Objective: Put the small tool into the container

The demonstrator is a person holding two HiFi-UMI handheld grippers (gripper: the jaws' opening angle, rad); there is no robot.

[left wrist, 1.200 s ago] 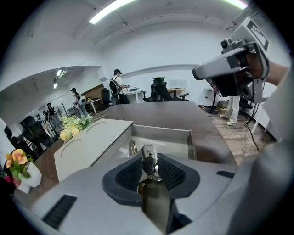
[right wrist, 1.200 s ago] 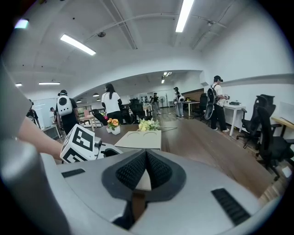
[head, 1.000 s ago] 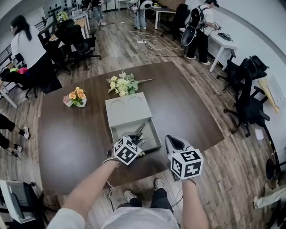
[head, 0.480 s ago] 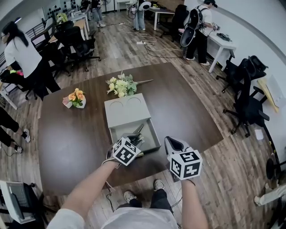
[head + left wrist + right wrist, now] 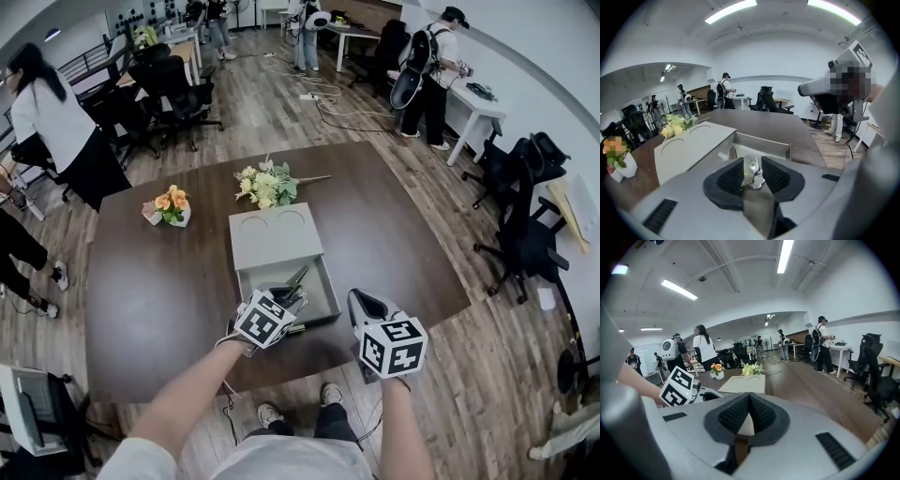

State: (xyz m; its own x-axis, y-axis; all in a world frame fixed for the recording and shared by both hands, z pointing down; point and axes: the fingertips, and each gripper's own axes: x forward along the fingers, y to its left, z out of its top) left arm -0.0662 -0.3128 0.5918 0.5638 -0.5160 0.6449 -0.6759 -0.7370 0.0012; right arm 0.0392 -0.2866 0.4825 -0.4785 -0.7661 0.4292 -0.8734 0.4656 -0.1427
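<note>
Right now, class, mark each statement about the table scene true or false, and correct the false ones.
1. A small tool stands between the jaws of the left gripper. True.
2. The other gripper's jaws are wide apart. False: the right gripper has its jaws together, with nothing between them.
3. The container has an open compartment at its near end. True.
4. The flowers lie inside the container. False: the bouquet lies on the table beyond it.
</note>
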